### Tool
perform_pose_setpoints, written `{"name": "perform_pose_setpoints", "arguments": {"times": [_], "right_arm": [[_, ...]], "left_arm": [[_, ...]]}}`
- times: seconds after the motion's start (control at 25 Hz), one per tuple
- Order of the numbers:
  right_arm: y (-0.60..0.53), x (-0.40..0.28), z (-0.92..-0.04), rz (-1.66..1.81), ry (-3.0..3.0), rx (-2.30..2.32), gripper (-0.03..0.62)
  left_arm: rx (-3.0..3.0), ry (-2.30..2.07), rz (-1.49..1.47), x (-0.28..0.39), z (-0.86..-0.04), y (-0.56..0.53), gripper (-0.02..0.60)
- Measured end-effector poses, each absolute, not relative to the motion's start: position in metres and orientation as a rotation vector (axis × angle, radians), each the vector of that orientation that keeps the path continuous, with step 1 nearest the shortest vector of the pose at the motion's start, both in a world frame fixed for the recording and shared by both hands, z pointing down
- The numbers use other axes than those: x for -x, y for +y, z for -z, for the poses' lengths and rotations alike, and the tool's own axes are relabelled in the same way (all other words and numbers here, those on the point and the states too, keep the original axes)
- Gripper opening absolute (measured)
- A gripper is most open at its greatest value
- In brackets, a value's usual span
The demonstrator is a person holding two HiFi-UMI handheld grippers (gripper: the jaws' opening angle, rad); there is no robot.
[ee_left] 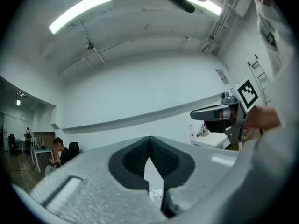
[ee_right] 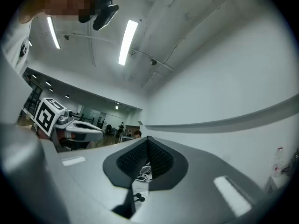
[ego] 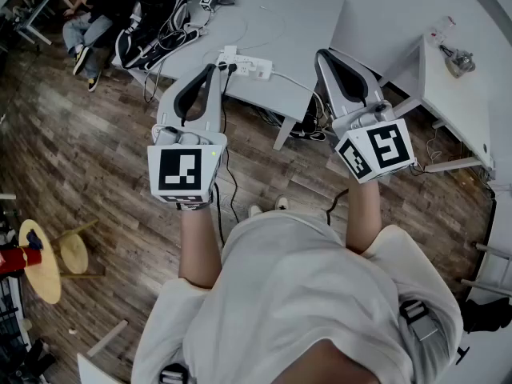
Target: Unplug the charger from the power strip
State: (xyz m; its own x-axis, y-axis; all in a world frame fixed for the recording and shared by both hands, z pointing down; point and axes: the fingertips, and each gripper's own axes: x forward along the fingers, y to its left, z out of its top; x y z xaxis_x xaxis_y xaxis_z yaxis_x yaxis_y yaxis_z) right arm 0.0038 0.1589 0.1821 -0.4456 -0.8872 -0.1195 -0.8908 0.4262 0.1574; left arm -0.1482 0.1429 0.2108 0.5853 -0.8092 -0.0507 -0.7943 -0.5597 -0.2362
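Nothing is done yet. The charger [ego: 230,68] sits plugged in the strip [ego: 256,69] on the desk [ego: 304,14], upper centre. Left gripper [ego: 213,67] and right gripper [ego: 322,53] are closed and empty, and neither touches it.

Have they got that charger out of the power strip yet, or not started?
Nothing looks done: dark plugs still sit in the white power strip on the grey table. Nothing is in hand: the left gripper and right gripper are both shut, empty, and touch neither strip nor plugs. All is left: reach in, grip a plug, pull it free.
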Motion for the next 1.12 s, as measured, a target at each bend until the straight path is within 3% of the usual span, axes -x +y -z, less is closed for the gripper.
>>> {"name": "perform_pose_setpoints", "arguments": {"times": [1.12], "right_arm": [[0.134, 0.007, -0.207, -0.289, 2.667, 1.578, 0.002]], "left_arm": [[2.673, 1.299, 0.135, 0.147, -0.238, 0.111, 0.003]]}}
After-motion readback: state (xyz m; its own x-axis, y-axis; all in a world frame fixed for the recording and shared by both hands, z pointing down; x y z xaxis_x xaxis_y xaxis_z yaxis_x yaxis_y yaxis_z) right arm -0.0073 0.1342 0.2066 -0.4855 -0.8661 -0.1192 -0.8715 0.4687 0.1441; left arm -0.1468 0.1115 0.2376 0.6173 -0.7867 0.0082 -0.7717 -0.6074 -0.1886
